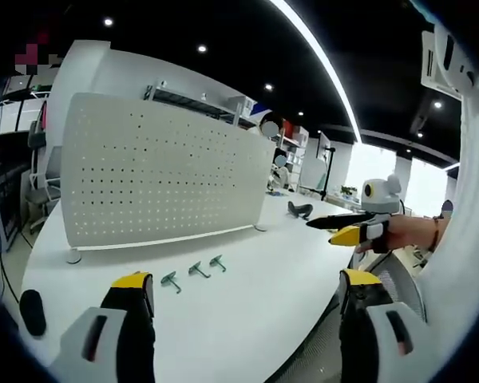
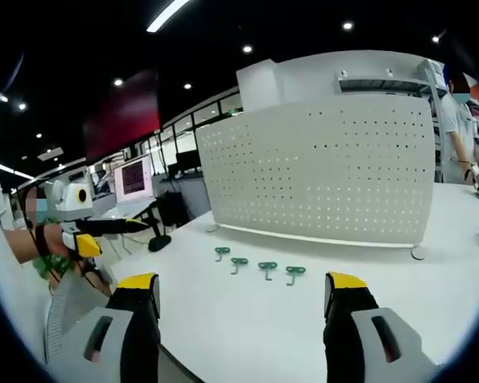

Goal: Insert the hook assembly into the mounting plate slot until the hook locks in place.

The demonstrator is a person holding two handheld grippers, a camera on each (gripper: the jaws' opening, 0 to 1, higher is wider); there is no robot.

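Hooks [image 2: 259,269] are lying in a row on the white counter [image 2: 247,327] near the pegboard [image 2: 327,171], both tools [image 1: 247,291] [image 2: 243,299] hovering spread and empty, picking one up coming next.

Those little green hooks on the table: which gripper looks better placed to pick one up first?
Probably the right gripper. In its view its open jaws frame the four green hooks squarely, in front of the pegboard. The left gripper is open too, but the hooks sit off toward one jaw.
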